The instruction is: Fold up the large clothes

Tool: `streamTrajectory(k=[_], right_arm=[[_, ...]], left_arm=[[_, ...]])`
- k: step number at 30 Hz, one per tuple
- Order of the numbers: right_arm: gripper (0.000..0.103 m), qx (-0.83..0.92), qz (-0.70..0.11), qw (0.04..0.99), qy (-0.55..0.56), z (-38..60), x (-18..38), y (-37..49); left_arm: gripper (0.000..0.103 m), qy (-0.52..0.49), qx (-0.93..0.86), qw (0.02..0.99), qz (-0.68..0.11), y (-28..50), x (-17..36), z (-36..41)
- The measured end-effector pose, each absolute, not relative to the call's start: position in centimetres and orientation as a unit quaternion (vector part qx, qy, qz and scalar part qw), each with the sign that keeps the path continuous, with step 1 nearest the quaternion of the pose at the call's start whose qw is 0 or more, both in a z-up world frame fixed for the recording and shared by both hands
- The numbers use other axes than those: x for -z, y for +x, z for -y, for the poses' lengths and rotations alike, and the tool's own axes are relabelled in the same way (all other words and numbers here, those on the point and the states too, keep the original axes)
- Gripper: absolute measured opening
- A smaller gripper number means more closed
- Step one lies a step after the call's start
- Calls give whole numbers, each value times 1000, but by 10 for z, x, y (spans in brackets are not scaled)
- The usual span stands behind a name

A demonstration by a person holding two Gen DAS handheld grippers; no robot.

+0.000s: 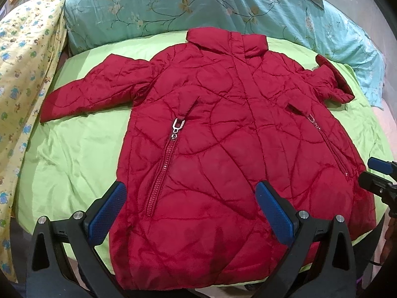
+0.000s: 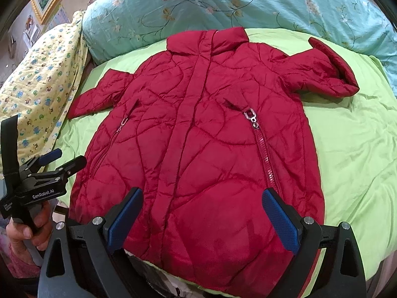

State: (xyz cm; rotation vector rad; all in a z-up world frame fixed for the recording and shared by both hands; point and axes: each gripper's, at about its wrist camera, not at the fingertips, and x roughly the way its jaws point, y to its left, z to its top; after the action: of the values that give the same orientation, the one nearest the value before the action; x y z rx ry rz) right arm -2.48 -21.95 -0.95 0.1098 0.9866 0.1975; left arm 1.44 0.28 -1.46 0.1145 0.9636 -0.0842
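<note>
Coat point(image 1: 223, 134) lies flat, front up, on the bed point(image 1: 74, 149), sleeves out. Our left claw point(image 1: 193, 213) and right claw point(image 2: 206, 218) are both wide open, empty, above the hem. Risk, we think: slippery puffy fabric slides from a shallow pinch, skewing the fold.

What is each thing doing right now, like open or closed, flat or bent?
Red coat: spread flat, front up, unfolded, closed down the front.
Left sleeve: stretched out straight.
Right sleeve: bent, cuff doubled back.
Pocket zipper: zipped shut.
Left gripper: open, holding nothing.
Right gripper: open, holding nothing.
Green sheet: wrinkled under the coat.
</note>
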Motion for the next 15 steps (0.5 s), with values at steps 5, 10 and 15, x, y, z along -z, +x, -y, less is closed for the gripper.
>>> streamTrajectory(k=[5, 10, 15], right_arm=[[97, -81, -481, 872, 50, 227, 11, -17], [97, -69, -474, 876, 53, 240, 11, -10], [97, -54, -457, 886, 56, 259, 6, 2]], left_arm=[[103, 49, 40, 879, -472, 23, 18, -5], [103, 39, 46, 873, -484, 31, 19, -7], [103, 36, 43, 866, -497, 42, 23, -8]])
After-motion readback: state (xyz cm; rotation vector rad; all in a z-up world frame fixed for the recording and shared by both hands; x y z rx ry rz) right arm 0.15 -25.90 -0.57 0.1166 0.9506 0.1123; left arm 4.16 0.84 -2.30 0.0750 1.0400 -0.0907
